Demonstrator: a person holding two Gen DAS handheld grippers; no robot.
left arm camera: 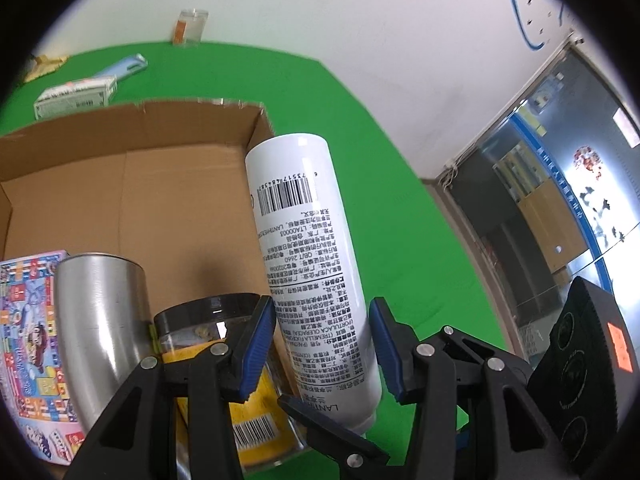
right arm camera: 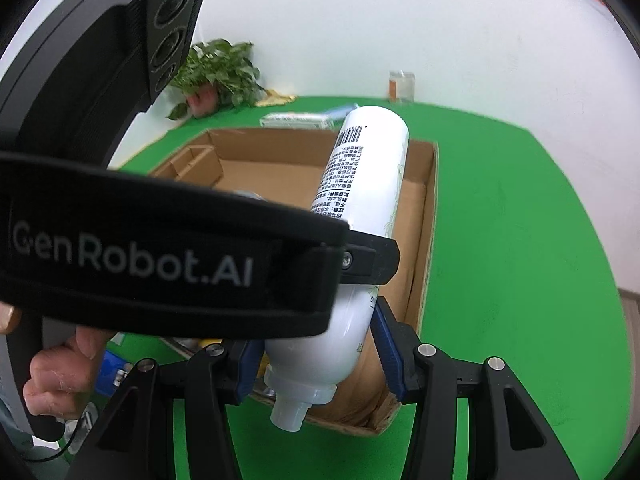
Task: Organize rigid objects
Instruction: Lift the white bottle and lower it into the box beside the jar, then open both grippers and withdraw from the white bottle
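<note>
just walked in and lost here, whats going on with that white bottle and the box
A person is sorting items into a cardboard box on a green table, with a handheld gripper in each hand. Both the left gripper and the right gripper are shut on one white bottle, held tilted over the box's corner. Already inside the box are a steel cup, a yellow-labelled jar and a colourful box.

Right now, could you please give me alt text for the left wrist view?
The left gripper and right gripper both clamp a white bottle over an open cardboard box holding a steel cup and yellow-labelled jar.
</note>
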